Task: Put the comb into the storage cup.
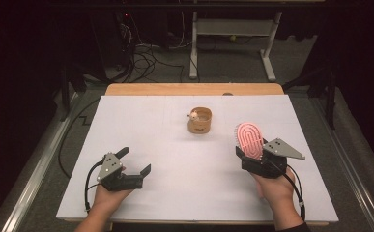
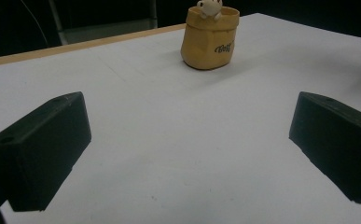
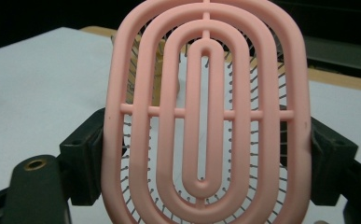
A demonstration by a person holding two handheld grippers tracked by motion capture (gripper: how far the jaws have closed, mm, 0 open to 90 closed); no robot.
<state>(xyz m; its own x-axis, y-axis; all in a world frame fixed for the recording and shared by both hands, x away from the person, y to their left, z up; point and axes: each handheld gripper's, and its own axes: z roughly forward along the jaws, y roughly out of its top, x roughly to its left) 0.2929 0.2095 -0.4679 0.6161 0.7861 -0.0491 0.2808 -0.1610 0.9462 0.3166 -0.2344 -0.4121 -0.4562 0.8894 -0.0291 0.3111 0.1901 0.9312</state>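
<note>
Right gripper (image 1: 249,155) fingers pinch the pink brush (image 1: 250,139) upright above the tabletop (image 1: 175,159); left gripper (image 1: 135,162) fingers stand spread, empty

White-topped table (image 1: 175,159); tan pouch (image 1: 199,121) on it

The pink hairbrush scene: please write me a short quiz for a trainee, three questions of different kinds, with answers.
1. True or false: the left gripper holds the pink hairbrush.
2. What sits near the middle of the white table?
A. a tan cup
B. a blue bowl
C. a book
3. In what state are the left gripper's jaws?

Key:
1. False; the right gripper holds it.
2. A, the tan cup.
3. Open, nothing between them.
</note>
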